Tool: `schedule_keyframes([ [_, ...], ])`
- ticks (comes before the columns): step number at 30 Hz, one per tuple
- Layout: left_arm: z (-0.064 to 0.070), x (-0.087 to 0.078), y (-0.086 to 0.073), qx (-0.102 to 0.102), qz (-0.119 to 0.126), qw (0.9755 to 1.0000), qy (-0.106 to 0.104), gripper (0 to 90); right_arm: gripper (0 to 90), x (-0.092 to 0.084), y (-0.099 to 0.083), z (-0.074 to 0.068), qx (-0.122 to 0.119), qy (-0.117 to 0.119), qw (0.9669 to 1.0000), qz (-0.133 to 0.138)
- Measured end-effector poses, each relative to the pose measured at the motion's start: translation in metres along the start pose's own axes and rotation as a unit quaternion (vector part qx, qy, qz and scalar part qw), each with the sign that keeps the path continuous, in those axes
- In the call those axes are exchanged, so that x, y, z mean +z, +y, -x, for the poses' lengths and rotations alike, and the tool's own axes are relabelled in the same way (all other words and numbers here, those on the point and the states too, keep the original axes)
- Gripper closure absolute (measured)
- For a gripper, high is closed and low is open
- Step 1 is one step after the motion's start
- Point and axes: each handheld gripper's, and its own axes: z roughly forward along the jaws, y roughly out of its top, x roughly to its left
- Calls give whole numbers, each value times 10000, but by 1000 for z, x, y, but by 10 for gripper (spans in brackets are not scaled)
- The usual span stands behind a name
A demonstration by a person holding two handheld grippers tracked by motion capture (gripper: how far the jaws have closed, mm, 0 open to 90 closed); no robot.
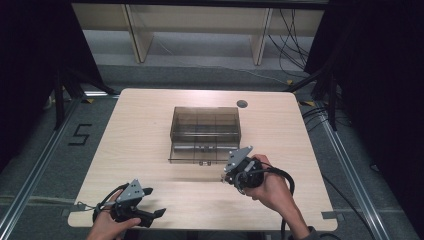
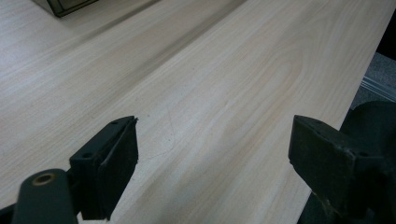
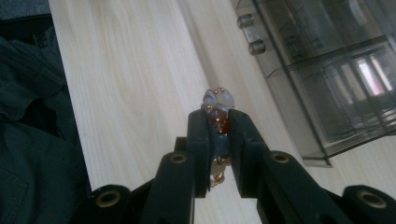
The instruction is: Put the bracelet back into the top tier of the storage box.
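A string of beads, pale grey and amber-red with small gold spacers, is clamped between the jaws of the right gripper, its ends sticking out above and below the pads. In the high view the right gripper is held over the bench just beside the front right corner of a smoky transparent box with inner dividers, which stands near the middle of the bench. The right gripper view shows that box close by, with two small round knobs on its front. The left gripper sits near the front left edge of the bench, jaws wide apart with nothing between them.
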Motion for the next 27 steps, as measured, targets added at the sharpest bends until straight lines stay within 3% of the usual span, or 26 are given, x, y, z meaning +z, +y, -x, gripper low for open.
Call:
schedule_keyframes([
  [4,-2,-2,0,229,-58,9997,1,158,800,-7,4,6,-27,23,10000,26],
  [5,0,0,0,-7,13,10000,2,158,800,-9,5,8,-24,-14,10000,29],
  [12,-1,0,1,133,10,9999,-32,159,800,-17,12,18,-39,19,10000,35],
  [15,0,0,0,91,54,9999,-30,158,800,-19,15,22,18,-24,10000,31],
  [16,0,0,0,-10,9,10000,2,158,800,-20,16,23,62,-43,10000,11],
  [20,0,0,0,90,56,9999,-42,159,800,-21,19,27,30,19,10000,-31],
  [22,0,0,0,-10,14,10000,-3,159,800,-21,20,30,-17,27,10000,-35],
  [27,0,0,0,-13,18,10000,2,158,800,-22,23,32,10,23,10000,-48],
])
